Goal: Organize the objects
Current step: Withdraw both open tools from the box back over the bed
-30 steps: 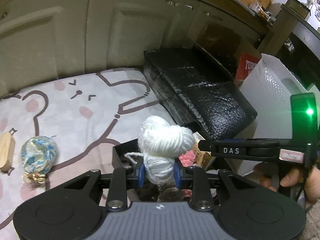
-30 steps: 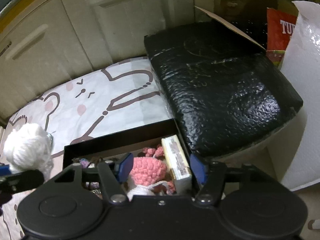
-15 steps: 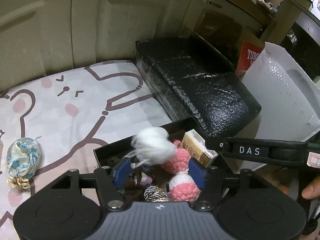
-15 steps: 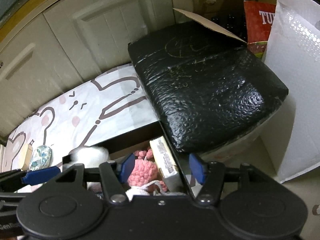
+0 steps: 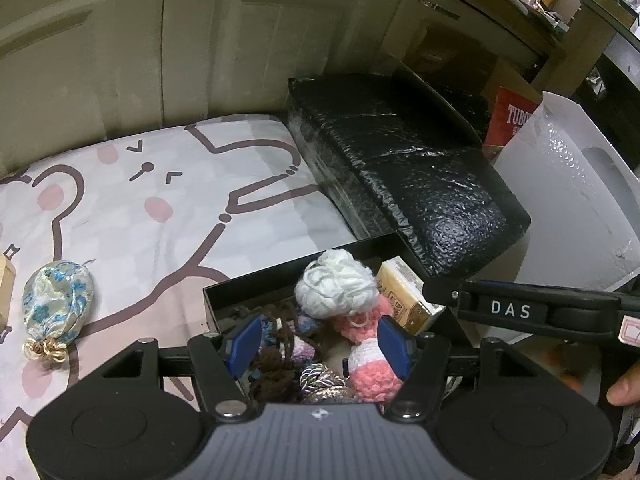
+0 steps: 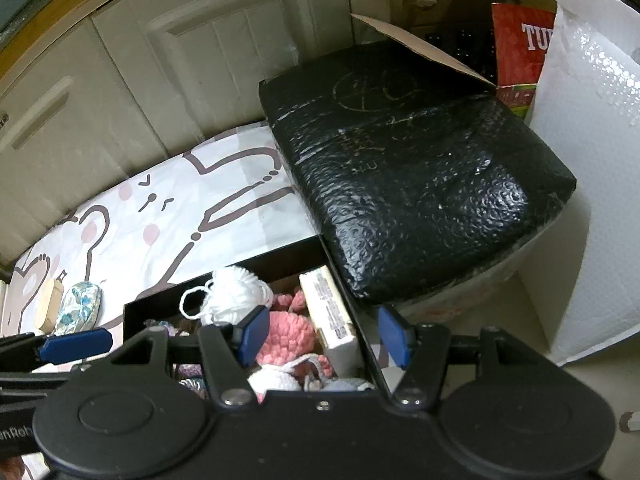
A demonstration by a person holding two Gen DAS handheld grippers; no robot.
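Left wrist view: the left hand-held gripper [image 5: 320,342] hangs released, blue pads apart, over an open black box [image 5: 256,290]; the white yarn ball [image 5: 338,290] lies inside atop pink crochet pieces [image 5: 370,376].

Right wrist view: the right hand-held gripper [image 6: 324,336] gapes empty above the box's right edge, yarn ball [image 6: 232,292] just beyond.

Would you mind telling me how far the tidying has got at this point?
Done: the white yarn ball lies in the black box on the pink crochet pieces. In hand: nothing; the left gripper is open. Left: the floral pouch and wooden block on the blanket.
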